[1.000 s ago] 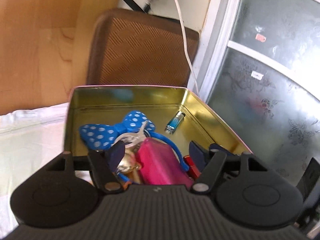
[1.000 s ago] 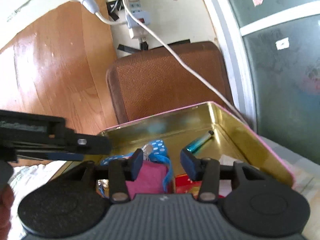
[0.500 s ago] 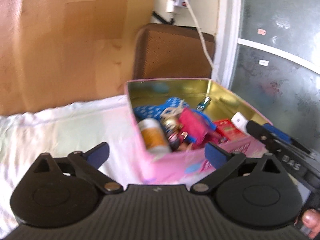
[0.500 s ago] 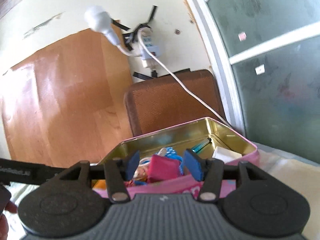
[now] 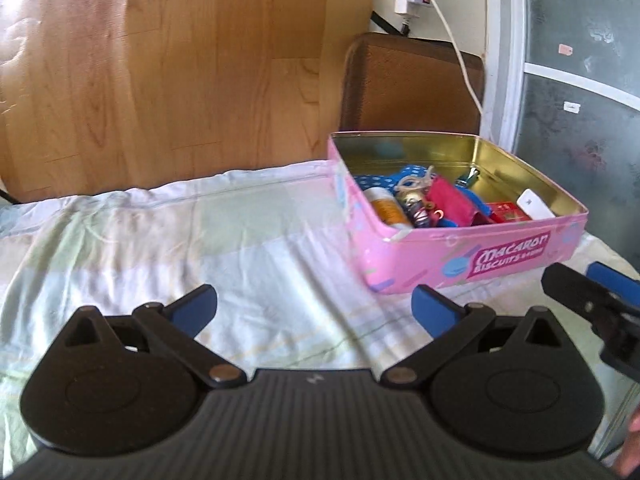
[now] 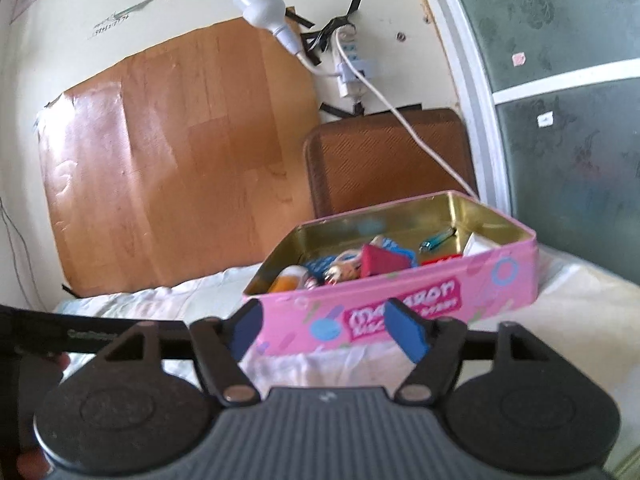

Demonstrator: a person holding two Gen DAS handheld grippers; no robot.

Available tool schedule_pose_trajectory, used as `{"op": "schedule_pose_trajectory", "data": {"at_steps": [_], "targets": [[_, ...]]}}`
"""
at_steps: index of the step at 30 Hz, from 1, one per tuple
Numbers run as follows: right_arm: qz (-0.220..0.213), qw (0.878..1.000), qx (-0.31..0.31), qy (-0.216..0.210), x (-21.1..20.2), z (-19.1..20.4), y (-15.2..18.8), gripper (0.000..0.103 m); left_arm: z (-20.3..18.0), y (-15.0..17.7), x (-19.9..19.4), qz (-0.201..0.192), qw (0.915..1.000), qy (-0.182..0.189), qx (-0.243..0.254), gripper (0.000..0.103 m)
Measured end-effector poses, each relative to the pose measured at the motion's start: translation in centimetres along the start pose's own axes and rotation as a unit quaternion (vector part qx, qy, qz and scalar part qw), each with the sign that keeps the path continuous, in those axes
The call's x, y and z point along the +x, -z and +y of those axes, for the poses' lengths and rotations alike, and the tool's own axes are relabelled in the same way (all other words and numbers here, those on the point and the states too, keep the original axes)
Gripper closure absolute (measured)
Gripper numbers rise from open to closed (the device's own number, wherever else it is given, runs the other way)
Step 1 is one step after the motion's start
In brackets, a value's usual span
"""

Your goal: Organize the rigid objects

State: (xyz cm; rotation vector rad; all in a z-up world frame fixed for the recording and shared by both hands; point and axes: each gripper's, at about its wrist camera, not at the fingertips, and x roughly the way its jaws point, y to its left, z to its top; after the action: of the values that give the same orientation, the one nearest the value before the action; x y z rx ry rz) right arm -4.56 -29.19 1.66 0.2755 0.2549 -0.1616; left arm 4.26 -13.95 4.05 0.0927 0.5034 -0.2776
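The tin's [image 6: 400, 312] near wall hid the lower parts of the things inside, and its lettering [image 6: 404, 314] was blurred and partly covered by a gripper fingertip [image 6: 408, 334]. The right gripper [image 5: 592, 300] ran off the left view's edge.

Lighting: bright daylight, both views. Source: frosted glass door [image 5: 576, 80] at 2 o'clock in the left wrist view, likewise at 2 o'clock in the right wrist view.

Glare: pale sheen on the wooden panel [image 5: 120, 72] at 10 o'clock; gold inner wall of the pink tin [image 5: 472, 256] gleams; bedsheet [image 5: 240, 240] washed out, near white at 4 o'clock in the right wrist view.

Shadows: soft, faint.

Blur: slight smear throughout; the tin's lettering soft in the right wrist view, readable in the left.

Distortion: strong fisheye bowing; door frame and panel edges curve toward the rims; dark corners at 11 and 1 o'clock.
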Motion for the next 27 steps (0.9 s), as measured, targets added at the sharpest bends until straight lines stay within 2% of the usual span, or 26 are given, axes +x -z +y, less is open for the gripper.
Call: {"op": "schedule_pose_trajectory", "data": {"at_steps": [4,9,13,27], "targets": [[-0.002,1.000,-0.018,-0.001,-0.6,1.3,0.3,0.023,0.3,0.7,-0.5,-0.009,0.9998,-0.016,0.006,0.000],[0.002,1.000,-0.028,-0.004,-0.7,2.2,0.4,0.020,-0.3,1.0,-0.9,-0.016,0.9962,-0.072,0.046,0.000],[0.009,1.000,-0.026,-0.007,-0.6,2.5,0.5,0.020,-0.6,1.1,-1.1,-0.012,0.9935,-0.091,0.068,0.000],[0.005,1.000,-0.029,-0.002,-1.0,2.7,0.5,0.017,-0.5,1.0,-1.3,0.002,0.9969,-0.059,0.053,0.000]]}}
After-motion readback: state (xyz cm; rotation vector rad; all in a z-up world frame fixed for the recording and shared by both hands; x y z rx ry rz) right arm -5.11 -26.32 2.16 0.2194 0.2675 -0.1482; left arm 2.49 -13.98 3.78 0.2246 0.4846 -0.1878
